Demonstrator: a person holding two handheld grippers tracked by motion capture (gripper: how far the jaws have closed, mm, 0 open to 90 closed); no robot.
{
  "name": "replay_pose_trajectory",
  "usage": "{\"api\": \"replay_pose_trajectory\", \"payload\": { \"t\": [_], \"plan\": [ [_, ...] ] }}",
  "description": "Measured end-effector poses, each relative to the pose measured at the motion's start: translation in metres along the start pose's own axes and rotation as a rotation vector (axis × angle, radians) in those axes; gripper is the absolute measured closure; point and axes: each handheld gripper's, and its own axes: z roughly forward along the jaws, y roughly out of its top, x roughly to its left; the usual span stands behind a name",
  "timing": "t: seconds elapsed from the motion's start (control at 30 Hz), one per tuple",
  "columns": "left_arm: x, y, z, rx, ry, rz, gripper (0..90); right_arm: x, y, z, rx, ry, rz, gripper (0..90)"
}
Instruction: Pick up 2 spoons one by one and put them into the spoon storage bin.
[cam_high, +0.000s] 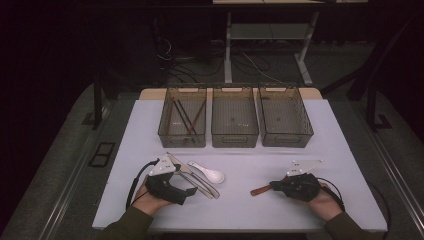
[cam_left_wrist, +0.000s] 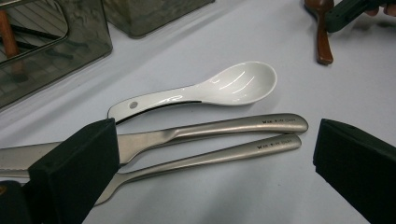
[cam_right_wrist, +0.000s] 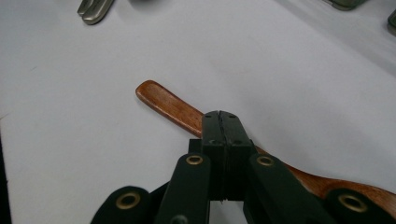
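Sorting of cutlery into 3 bins at the far edge of the table (cam_high: 150, 205), early stage by my reading; the left bin (cam_high: 182, 137) already holds several brown sticks, apparently chopsticks (cam_high: 186, 119); the middle bin (cam_high: 234, 137) and the right bin (cam_high: 285, 137) look empty; 4 pieces remain on the table, so most of the work is left.

Your left gripper (cam_left_wrist: 210, 172) hovers low over 2 steel pieces, a knife (cam_left_wrist: 224, 128) and a second steel handle (cam_left_wrist: 219, 154) just beside it; its jaws stand spread wide on either side of them and grip nothing; the white spoon (cam_left_wrist: 224, 86) lies just beyond the knife, bowl up.

Your right gripper (cam_right_wrist: 219, 122) has its jaws pressed together across the wooden spoon (cam_right_wrist: 161, 102); in the right gripper view the handle passes under the closed tips and rests on the table; I judge it pinched but not yet lifted; in the high view this spoon (cam_high: 260, 190) lies near the front right, well apart from the bins.
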Motion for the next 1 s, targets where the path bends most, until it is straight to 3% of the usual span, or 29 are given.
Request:
{"api": "replay_pose_trajectory", "payload": {
  "t": [0.57,0.67,0.73,0.9,1.0],
  "plan": [
    [0.000,-0.001,0.001,0.011,-0.008,0.005,0.0,-0.017,0.018,0.017,0.001,-0.070,0.020,88.9],
    [0.000,-0.001,0.001,0.012,-0.012,0.005,0.0,-0.018,0.018,0.012,-0.015,-0.055,0.030,83.1],
    [0.000,-0.001,0.001,0.011,-0.013,0.004,0.0,-0.019,0.018,0.007,-0.036,-0.045,0.043,74.3],
    [0.001,-0.002,0.001,0.014,-0.016,0.003,0.0,-0.023,0.018,-0.008,-0.064,-0.058,0.062,52.0],
    [0.001,-0.002,0.001,0.015,-0.018,0.003,0.0,-0.027,0.016,-0.017,-0.066,-0.087,0.054,46.1]
  ]
}}
